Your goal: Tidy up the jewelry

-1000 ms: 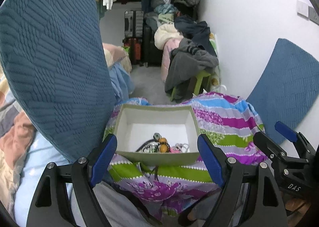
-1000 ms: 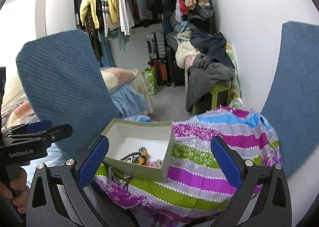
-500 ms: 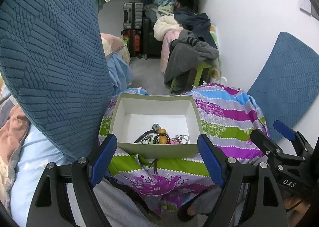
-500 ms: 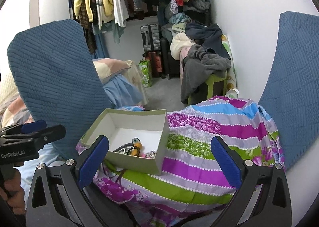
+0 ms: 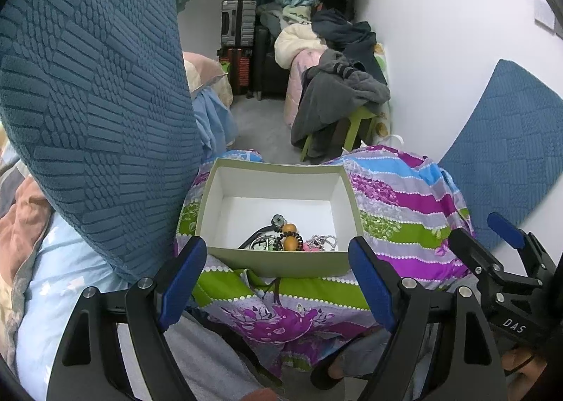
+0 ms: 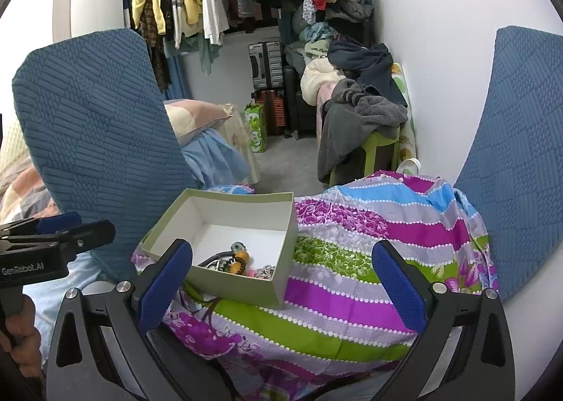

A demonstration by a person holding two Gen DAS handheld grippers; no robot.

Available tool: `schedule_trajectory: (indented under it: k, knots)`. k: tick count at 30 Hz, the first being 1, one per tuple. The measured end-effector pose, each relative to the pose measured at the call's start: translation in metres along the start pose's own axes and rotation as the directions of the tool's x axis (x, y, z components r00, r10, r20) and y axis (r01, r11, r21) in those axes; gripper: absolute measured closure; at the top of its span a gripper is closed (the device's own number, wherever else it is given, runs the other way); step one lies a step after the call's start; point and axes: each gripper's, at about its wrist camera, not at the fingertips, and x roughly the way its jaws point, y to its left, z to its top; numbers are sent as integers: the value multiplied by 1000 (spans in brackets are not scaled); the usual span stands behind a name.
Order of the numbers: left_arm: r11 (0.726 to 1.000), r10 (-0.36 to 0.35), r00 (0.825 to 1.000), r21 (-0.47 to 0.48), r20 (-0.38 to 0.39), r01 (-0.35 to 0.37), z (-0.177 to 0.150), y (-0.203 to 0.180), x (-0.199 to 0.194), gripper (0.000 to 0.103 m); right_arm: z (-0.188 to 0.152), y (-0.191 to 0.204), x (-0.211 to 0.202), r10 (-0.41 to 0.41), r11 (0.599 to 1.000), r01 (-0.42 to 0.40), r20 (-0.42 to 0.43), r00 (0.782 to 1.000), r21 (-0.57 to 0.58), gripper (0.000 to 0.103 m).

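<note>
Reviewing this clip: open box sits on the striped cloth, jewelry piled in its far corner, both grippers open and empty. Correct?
Not quite. The jewelry lies against the near wall of the box, as the left wrist view shows. The striped cloth, left gripper and right gripper are as stated.

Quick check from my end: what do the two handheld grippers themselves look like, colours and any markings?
Both look alike: the left gripper and right gripper have black angular frames, silver pivot bolts and flat blue finger pads. Seen from the opposite camera, the right one's side reads "DAS" in white and the left one's reads "GenRobot.AI". No cables or sleeves show.
</note>
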Motion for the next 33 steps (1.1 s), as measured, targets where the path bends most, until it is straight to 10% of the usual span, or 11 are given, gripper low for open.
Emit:
schedule_trajectory:
  k: [33]
  knots:
    - [1000,-11,1000,-11,2,11,-4,2,-12,20,-2,0,-1,-15,1000,15,-10,1000,-16,0]
